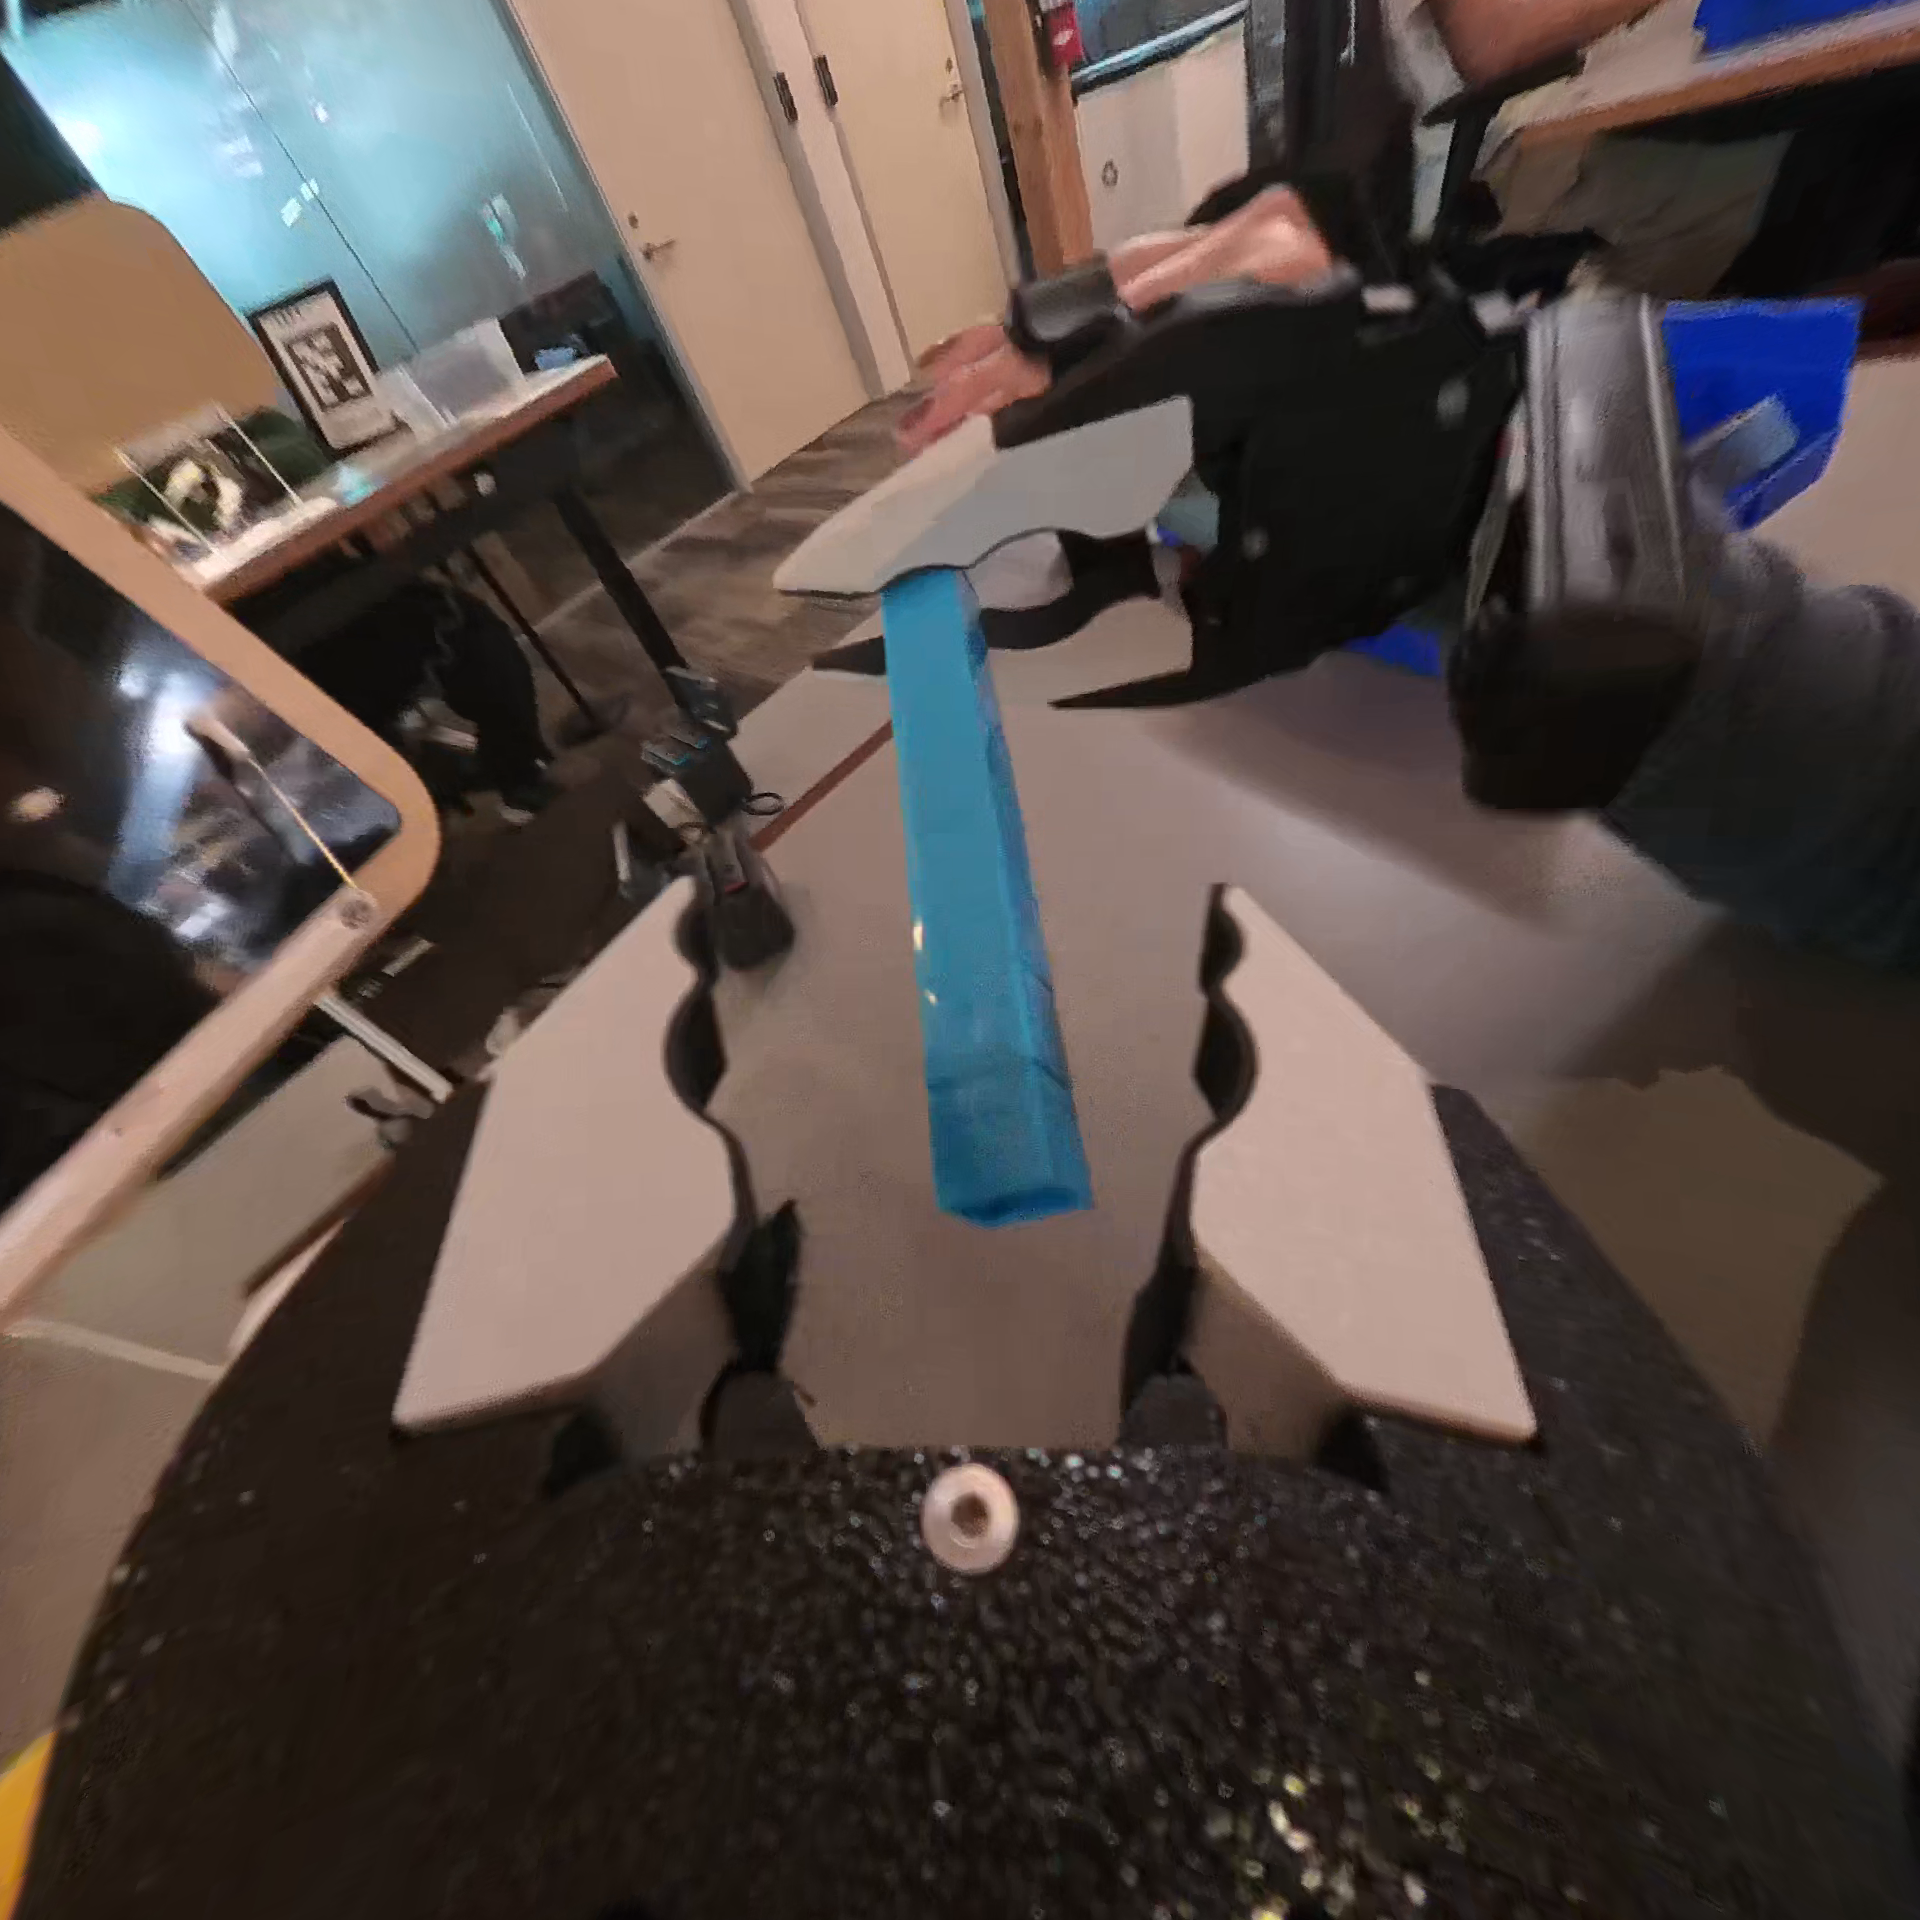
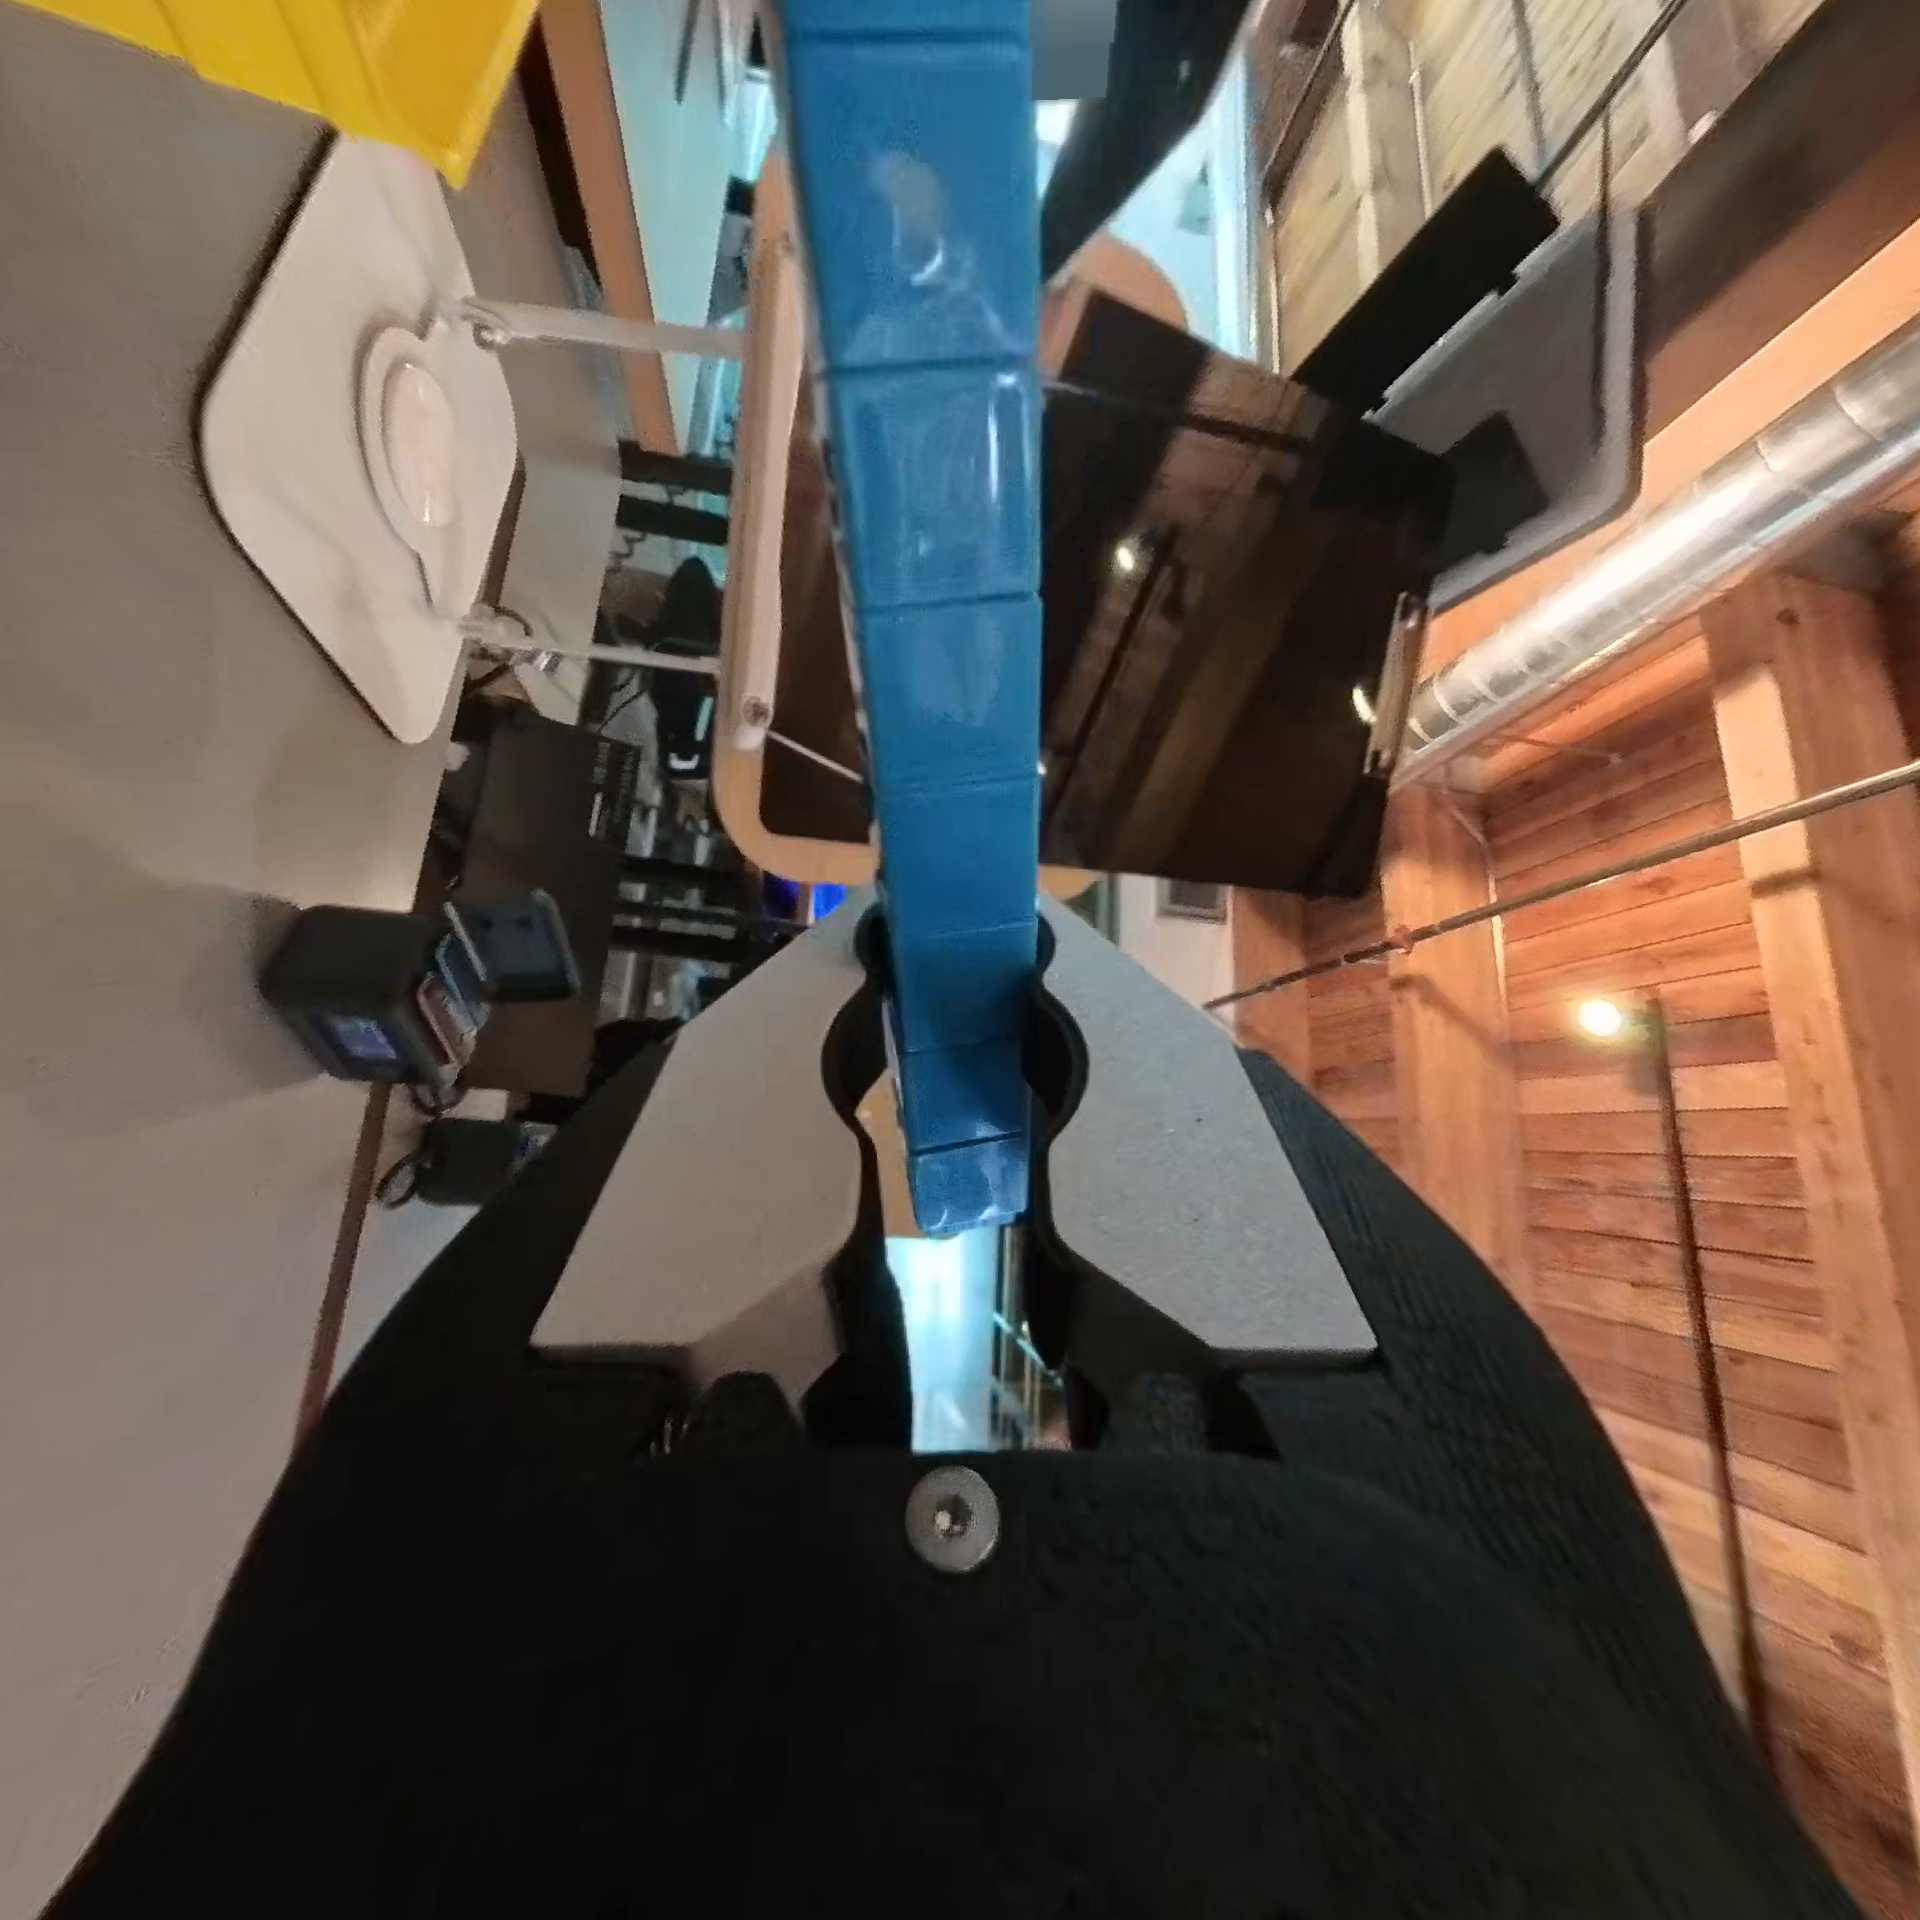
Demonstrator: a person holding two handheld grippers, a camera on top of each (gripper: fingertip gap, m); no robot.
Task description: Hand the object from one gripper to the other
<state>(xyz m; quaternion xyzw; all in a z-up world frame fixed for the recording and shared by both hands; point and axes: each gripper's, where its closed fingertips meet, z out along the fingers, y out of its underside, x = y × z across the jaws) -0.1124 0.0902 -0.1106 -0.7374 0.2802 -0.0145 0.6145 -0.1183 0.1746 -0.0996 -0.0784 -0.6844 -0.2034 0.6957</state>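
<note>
A long blue square bar (image 1: 966,883) runs from the far gripper toward me in the left wrist view. My left gripper (image 1: 954,904) is open, and the bar's near end hangs between its two grey fingers, touching neither. My right gripper (image 1: 894,603) shows farther off, held by a hand and shut on the bar's far end. In the right wrist view, my right gripper (image 2: 956,925) is shut on the blue bar (image 2: 935,623), which sticks out forward past the fingertips and out of the frame.
A grey table (image 1: 1299,831) lies below. A dark screen on a pale stand (image 1: 208,810) stands at the left. Small black devices with cables (image 1: 717,769) sit at the table edge. There is a blue bin (image 1: 1766,405) at the far right, a yellow bin (image 2: 343,73) and a white pad (image 2: 343,457). Some 9 centimetres of space lies between my two pairs of fingers.
</note>
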